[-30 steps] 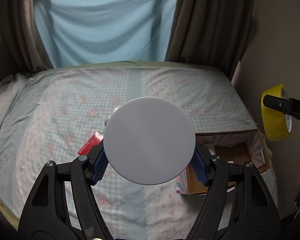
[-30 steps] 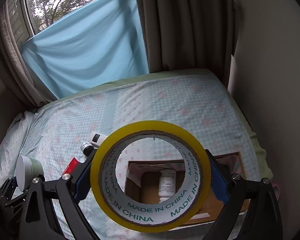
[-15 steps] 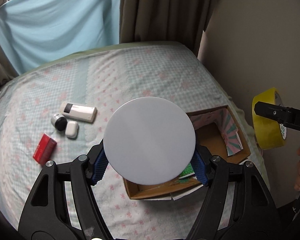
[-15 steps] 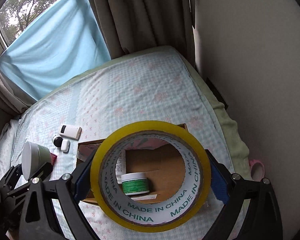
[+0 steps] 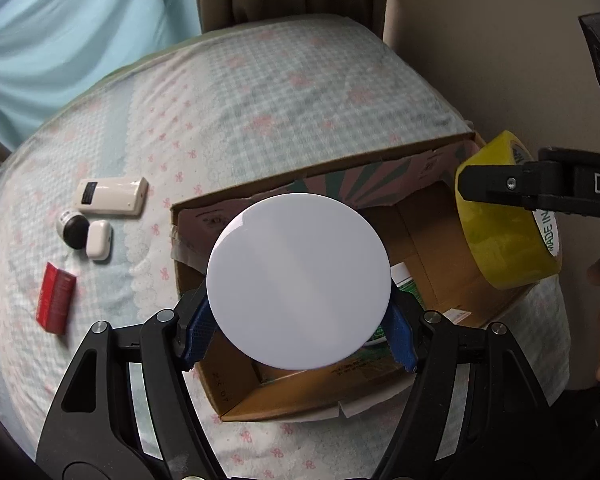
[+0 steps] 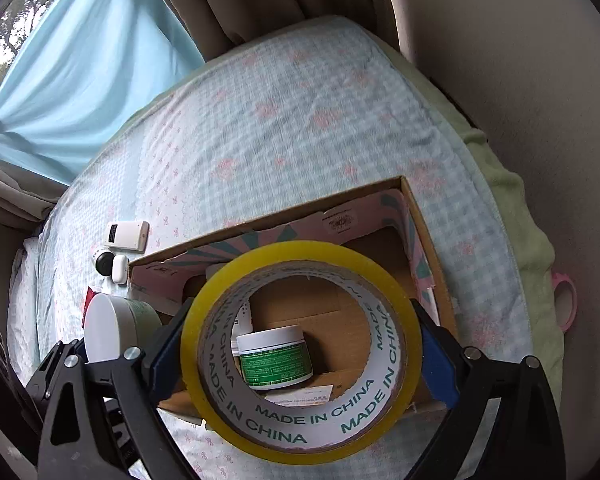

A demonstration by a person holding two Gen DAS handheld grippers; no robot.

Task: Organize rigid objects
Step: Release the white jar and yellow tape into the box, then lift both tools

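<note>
Left gripper (image 5: 298, 338) clamps a white-lidded jar (image 5: 298, 282) at frame centre, above the open cardboard box (image 5: 320, 168). Right gripper (image 6: 300, 350), jaws wide, grips a yellow tape roll (image 6: 300, 446) over the same box, lower centre

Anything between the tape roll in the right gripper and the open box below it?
Nothing visible. The tape roll hangs over the cardboard box, whose top is open. A green-labelled jar already lies on the floor inside, with bare cardboard beside it.
</note>
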